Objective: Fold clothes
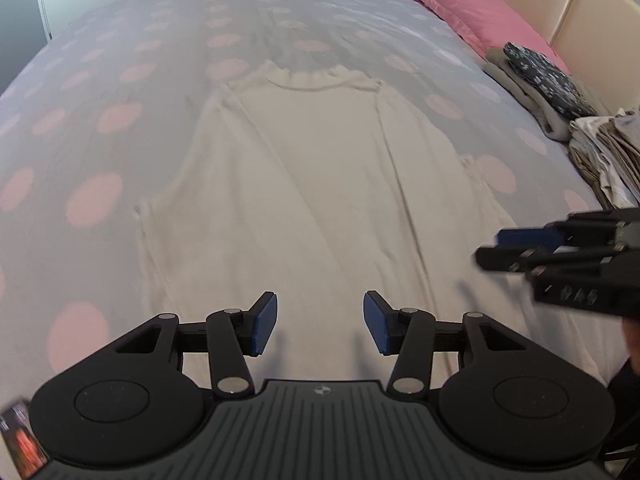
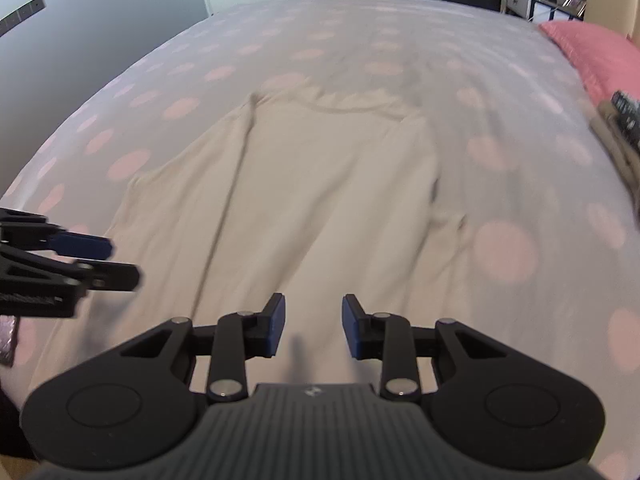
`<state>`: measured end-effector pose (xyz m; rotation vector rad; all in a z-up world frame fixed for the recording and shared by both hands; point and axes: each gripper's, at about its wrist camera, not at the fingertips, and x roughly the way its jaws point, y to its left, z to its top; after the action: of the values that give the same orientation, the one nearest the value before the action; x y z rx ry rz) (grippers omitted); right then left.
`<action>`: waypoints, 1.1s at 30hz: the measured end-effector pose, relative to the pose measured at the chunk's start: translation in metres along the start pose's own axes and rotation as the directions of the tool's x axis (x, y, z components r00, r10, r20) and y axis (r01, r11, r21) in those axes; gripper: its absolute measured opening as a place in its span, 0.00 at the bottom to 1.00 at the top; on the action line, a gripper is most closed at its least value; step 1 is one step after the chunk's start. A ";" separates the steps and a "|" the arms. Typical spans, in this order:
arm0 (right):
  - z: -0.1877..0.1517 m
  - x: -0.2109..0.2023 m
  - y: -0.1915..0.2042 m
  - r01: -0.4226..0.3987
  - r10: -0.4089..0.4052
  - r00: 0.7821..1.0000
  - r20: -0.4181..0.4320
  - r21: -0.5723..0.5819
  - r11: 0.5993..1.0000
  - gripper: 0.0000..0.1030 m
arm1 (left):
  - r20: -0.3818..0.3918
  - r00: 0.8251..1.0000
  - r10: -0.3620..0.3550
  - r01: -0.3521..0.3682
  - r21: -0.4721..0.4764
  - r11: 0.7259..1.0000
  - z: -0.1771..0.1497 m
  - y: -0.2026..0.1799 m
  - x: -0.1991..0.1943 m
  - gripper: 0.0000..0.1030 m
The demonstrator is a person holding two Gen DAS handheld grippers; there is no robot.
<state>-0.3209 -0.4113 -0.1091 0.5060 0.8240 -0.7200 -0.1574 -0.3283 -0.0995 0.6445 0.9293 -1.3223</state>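
Observation:
A cream sweater [image 1: 312, 184] lies flat on the bed, collar at the far end, both sleeves folded in over the body, hem nearest me. It also shows in the right wrist view [image 2: 304, 200]. My left gripper [image 1: 319, 323] is open and empty, hovering over the hem near its middle. My right gripper [image 2: 313, 327] is open and empty over the hem further right. The right gripper shows from the side in the left wrist view [image 1: 492, 246]. The left gripper shows at the left edge of the right wrist view [image 2: 120, 260].
The bed cover [image 1: 100, 128] is grey with pink dots. A pink pillow [image 1: 472, 8] lies at the far right by the beige headboard [image 1: 580, 12]. Stacks of folded clothes [image 1: 560, 96] sit along the right edge of the bed.

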 end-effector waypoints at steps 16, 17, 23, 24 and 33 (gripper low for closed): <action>-0.047 0.008 0.020 0.004 0.000 0.996 -0.087 0.044 0.999 0.05 | -0.024 0.999 -0.027 0.026 -0.064 0.998 -0.056 -0.013 0.018 0.10; -0.046 0.004 0.017 0.005 0.000 0.996 -0.088 0.057 0.998 0.05 | -0.022 0.999 -0.033 0.031 -0.070 0.997 -0.056 -0.011 0.017 0.07; -0.028 -0.020 -0.016 0.057 -0.041 0.994 -0.104 0.154 0.986 0.04 | 0.006 0.999 -0.034 0.035 -0.107 0.994 -0.051 -0.003 0.003 0.04; -0.023 -0.024 -0.024 0.065 -0.046 0.993 -0.109 0.177 0.982 0.04 | 0.011 0.999 -0.043 0.044 -0.125 0.991 -0.050 0.001 0.000 0.04; 0.023 -0.070 -0.102 0.212 -0.200 0.977 -0.080 0.186 0.959 0.04 | 0.065 0.997 -0.051 0.069 -0.309 0.949 -0.010 0.061 -0.047 0.04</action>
<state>-0.4184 -0.4677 -0.0529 0.6248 0.8763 -0.9879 -0.0989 -0.2853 -0.0716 0.3353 1.0902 -1.2070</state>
